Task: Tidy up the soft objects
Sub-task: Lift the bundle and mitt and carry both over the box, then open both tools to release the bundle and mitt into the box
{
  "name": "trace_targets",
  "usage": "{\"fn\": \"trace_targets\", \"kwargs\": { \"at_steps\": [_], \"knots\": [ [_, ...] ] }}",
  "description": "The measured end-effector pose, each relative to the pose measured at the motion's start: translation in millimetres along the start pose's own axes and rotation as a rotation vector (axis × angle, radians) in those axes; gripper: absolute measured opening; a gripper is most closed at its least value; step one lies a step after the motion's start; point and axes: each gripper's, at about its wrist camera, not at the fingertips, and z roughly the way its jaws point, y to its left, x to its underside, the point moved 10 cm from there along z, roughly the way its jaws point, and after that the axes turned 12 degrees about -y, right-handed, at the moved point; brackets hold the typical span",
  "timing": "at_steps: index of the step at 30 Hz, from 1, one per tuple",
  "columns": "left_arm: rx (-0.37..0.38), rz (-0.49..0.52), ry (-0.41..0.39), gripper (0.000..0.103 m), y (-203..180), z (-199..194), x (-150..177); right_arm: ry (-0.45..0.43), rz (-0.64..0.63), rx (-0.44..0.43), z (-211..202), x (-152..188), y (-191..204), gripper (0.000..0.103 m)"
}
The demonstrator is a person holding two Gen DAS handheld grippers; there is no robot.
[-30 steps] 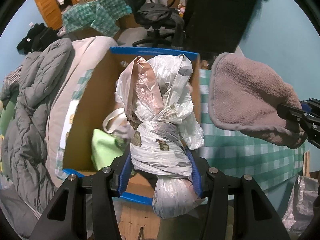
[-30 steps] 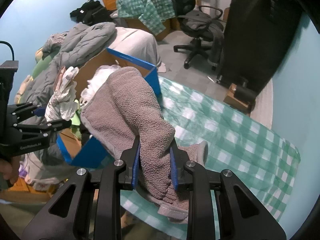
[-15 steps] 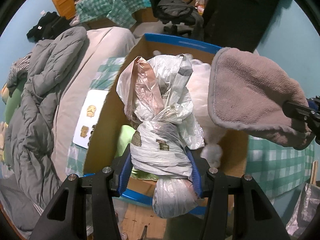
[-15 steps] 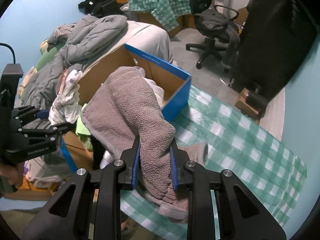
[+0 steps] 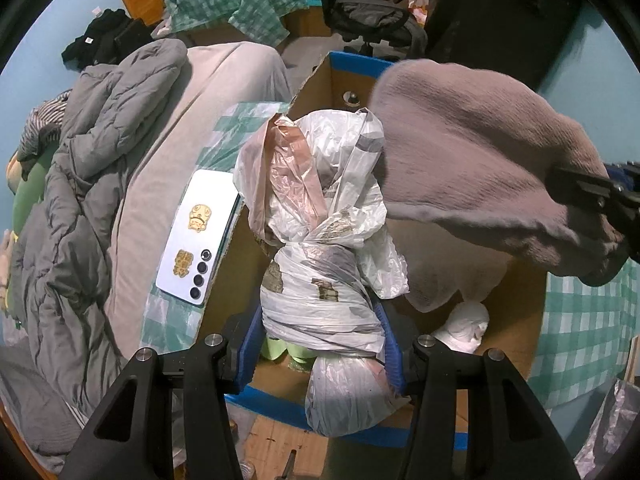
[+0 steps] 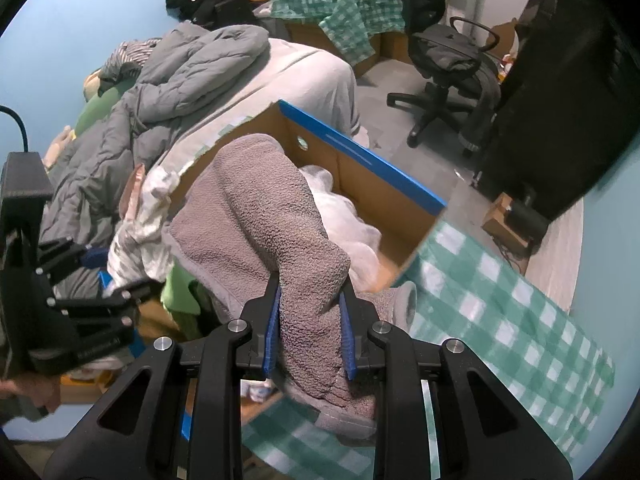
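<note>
Over the open cardboard box (image 5: 516,344) with the blue-taped rim, both grippers have their hands full. The left gripper (image 5: 320,344) has its blue pads squeezed around the lower half of a knotted bundle of plastic bags (image 5: 320,240), mostly white with a pinkish one sticking up on the left. The bundle stands pretty much upright between the fingers, its round bottom end poking out toward the camera below the pads.

The right gripper (image 6: 308,332) is clamped on a grey-brown towel (image 6: 256,216). In the right wrist view the towel flops forward and left over the box opening, with a bit of hem hanging down on the near side of the pads. From the left wrist view the same towel (image 5: 472,152) hangs at the right, just beside the bag bundle, covering much of the far half of the box; I can't tell if the two actually touch.

Inside the box there's something pale green (image 5: 288,350) near the front wall and a white plasticky lump (image 5: 464,324) further right. A white phone (image 5: 198,236) lies face down on the bed, right against the box's left wall. Further left is a rumpled grey duvet (image 5: 68,208), and a green checked cloth (image 6: 500,292) covers the surface to the right of the box. An office chair (image 6: 444,64) sits far back on the floor.
</note>
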Motion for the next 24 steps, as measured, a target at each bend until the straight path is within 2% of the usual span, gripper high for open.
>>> {"fn": "trace_targets", "kwargs": {
  "at_steps": [7, 9, 10, 12, 13, 17, 24],
  "knots": [
    [-0.019, -0.001, 0.024, 0.055, 2.5, 13.0, -0.3, 0.017, -0.016, 0.004, 15.7, -5.5, 9.2, 0.025],
    [-0.032, 0.002, 0.039, 0.058, 4.6, 16.0, 1.0, 0.02, -0.016, 0.003, 16.8, -5.7, 10.0, 0.03],
    [-0.036, 0.007, 0.042, 0.06, 5.3, 16.4, 1.2, 0.019, -0.016, 0.009, 16.6, -6.2, 10.1, 0.037],
    [-0.041, 0.027, 0.043, 0.069, 4.3, 15.7, 1.9, 0.012, -0.021, 0.03, 15.0, -7.8, 8.6, 0.042],
    [-0.04, 0.033, 0.04, 0.073, 3.8, 14.9, 2.0, 0.009, -0.021, 0.029, 13.4, -8.3, 8.6, 0.049],
    [-0.039, 0.063, 0.034, 0.081, -0.9, 8.8, 2.3, -0.01, -0.03, 0.035, 4.8, -11.1, 8.5, 0.063],
    [-0.017, 0.052, 0.008, 0.081, -7.3, -10.7, -0.8, -0.038, -0.011, 0.049, -15.4, -13.1, 0.2, 0.068]
  ]
}}
